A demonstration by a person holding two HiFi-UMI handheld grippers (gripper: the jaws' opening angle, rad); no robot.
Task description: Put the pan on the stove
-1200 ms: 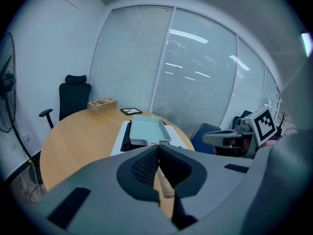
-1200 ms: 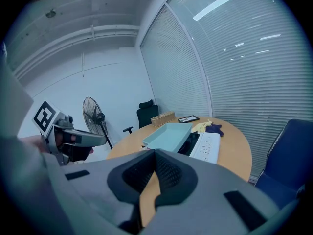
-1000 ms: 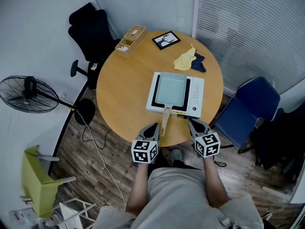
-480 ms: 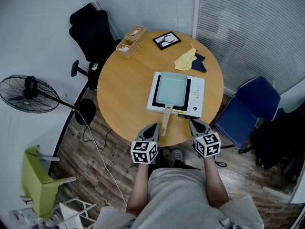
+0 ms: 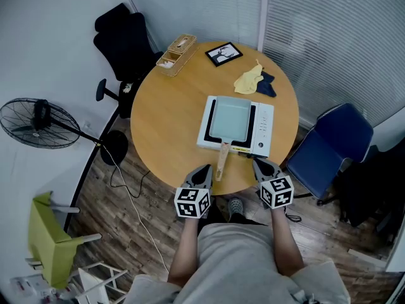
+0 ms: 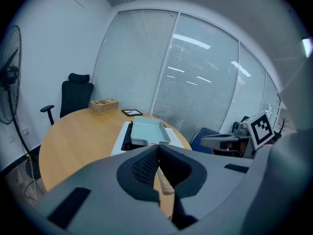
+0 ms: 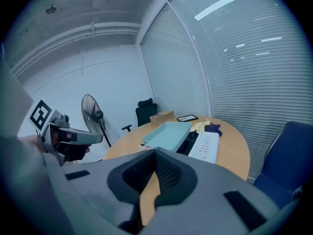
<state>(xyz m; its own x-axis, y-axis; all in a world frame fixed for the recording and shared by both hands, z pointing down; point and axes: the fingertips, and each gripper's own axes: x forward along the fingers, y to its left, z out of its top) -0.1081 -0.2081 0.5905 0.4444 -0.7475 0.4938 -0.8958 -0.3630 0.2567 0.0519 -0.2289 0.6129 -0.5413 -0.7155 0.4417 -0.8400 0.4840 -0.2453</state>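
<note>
Pan point(image 5: 229, 118) sits on the stove point(image 5: 264, 130) at the centre of the frame, on the round counter point(image 5: 168, 119). I hold the left hand-held gripper point(image 5: 204, 169) and right hand-held gripper point(image 5: 258, 164) below it, both pressed together, empty.

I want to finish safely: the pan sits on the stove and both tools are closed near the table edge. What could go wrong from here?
1. The wooden handle of the pan juts toward the table edge, between the left tool and the right tool. A sideways move of either could knock it and turn the pan askew on the stove.
2. The yellow cloth lies just beyond the stove; pushed closer, it might be a heat hazard.
</note>
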